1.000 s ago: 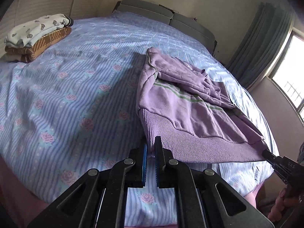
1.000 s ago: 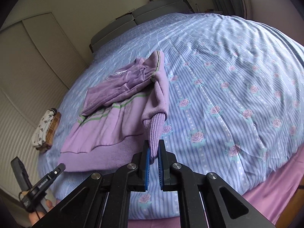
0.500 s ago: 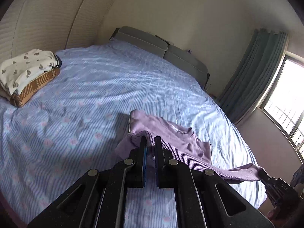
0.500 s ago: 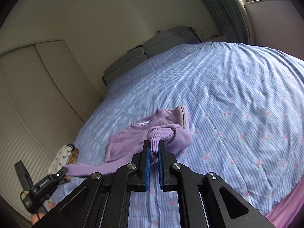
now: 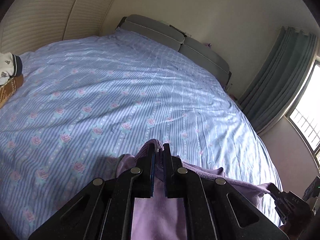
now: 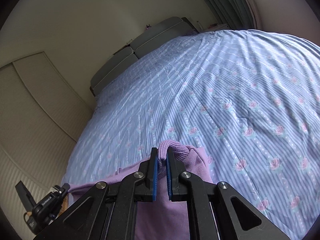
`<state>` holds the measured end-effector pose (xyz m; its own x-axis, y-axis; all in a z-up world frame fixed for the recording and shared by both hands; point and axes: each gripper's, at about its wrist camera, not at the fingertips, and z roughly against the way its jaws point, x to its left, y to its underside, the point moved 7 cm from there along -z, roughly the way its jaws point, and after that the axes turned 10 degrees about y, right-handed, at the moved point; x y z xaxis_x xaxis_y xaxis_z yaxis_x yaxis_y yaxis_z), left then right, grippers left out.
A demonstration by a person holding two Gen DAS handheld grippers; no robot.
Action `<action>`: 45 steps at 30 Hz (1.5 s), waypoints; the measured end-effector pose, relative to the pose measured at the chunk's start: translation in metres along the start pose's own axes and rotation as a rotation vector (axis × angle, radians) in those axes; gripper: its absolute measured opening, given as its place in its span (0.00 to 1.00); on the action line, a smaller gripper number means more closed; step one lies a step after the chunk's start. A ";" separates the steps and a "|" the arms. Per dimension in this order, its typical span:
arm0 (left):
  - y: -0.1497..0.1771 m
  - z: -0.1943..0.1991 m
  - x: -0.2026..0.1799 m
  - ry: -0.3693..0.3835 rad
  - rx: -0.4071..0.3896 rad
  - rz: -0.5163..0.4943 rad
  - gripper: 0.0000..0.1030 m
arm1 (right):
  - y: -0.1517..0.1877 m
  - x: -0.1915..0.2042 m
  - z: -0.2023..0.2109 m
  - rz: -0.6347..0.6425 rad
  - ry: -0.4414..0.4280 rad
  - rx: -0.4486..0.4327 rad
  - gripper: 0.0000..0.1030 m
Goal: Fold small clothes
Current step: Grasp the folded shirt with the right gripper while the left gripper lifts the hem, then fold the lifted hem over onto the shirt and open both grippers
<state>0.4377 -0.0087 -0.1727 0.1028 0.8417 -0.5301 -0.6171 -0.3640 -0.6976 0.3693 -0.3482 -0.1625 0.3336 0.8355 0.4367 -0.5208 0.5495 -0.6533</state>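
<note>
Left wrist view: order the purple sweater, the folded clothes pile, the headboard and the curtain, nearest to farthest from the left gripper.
1. Purple sweater: clamped in the left gripper.
2. Folded clothes pile: far left edge of the bed.
3. Headboard and curtain: beyond the bed, headboard centre, curtain right; too close to call.

- I see the sweater [image 5: 158, 216] hanging between my left gripper [image 5: 159, 150] and right gripper [image 6: 161, 154], over the bed's [image 5: 120, 100] near edge.
- Folded clothes [image 5: 8, 74] sit on its far-left edge.
- The headboard [image 5: 176, 40] stands behind.
</note>
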 end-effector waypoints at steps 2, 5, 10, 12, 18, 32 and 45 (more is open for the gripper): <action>0.002 -0.019 0.008 -0.014 0.019 0.005 0.09 | -0.002 -0.001 -0.023 0.006 0.013 0.017 0.07; 0.009 -0.048 0.020 -0.034 0.074 0.009 0.09 | -0.003 -0.001 -0.053 0.018 0.026 0.040 0.07; 0.023 -0.071 0.037 -0.066 0.113 0.001 0.09 | 0.005 -0.007 -0.090 0.054 0.065 0.074 0.08; 0.026 -0.077 0.037 -0.080 0.118 -0.019 0.10 | 0.009 -0.012 -0.101 0.059 0.090 0.081 0.08; 0.018 -0.063 0.028 -0.104 0.095 -0.075 0.27 | 0.008 -0.004 -0.103 0.101 0.096 0.076 0.27; 0.045 -0.063 -0.043 0.048 0.235 -0.243 0.42 | 0.015 0.057 -0.056 0.442 0.091 -0.046 0.71; 0.064 -0.098 -0.001 -0.034 0.309 -0.264 0.41 | 0.056 0.027 -0.119 0.546 0.235 0.120 0.69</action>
<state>0.4739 -0.0722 -0.2639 0.2663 0.9048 -0.3323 -0.7788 -0.0012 -0.6273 0.4424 -0.2934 -0.2609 0.1507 0.9835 -0.0997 -0.7461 0.0470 -0.6642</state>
